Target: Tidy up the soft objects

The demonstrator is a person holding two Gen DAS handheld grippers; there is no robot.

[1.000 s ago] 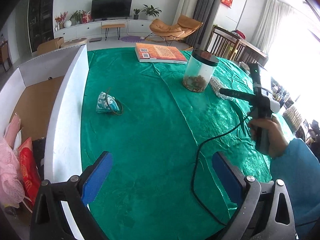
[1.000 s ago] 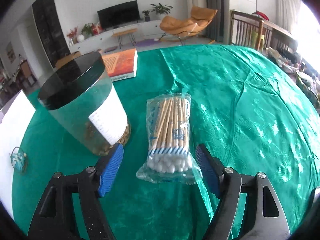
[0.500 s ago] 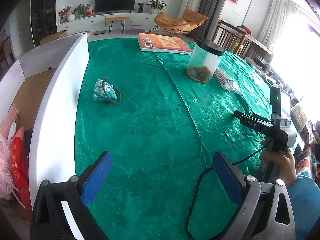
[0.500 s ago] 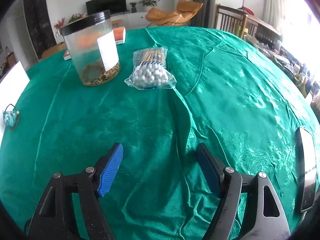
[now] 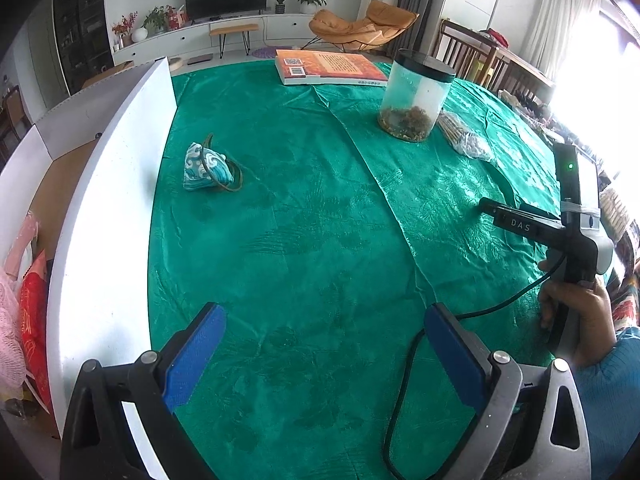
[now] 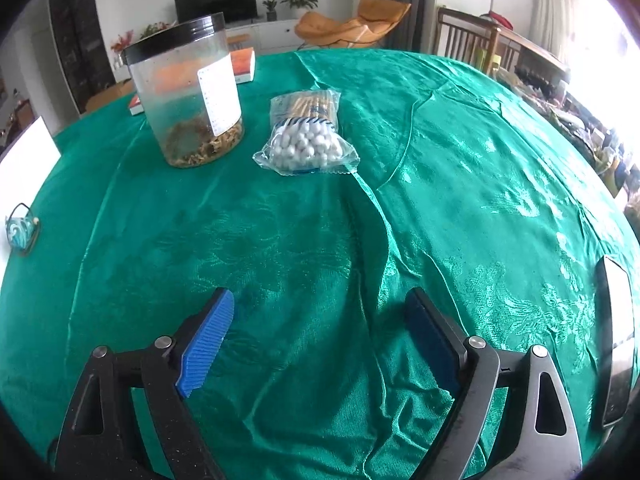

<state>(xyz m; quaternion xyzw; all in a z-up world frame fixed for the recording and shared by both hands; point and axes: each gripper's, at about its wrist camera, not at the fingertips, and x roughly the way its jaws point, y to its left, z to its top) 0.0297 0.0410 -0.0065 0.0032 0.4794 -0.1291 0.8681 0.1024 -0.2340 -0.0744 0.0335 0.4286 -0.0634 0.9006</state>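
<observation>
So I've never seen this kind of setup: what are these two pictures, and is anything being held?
There is no robot. A person holds a hand-held claw in each hand, each with a fisheye camera looking along its blue-padded fingers. One picture looks from the left claw, the other from the right claw, whose jaws have just been opening. Both are open and empty. On the green tablecloth lie a small blue patterned fabric pouch, a clear plastic jar with a black lid, a plastic bag of cotton swabs and an orange book. A white cardboard box stands at the left.
</observation>
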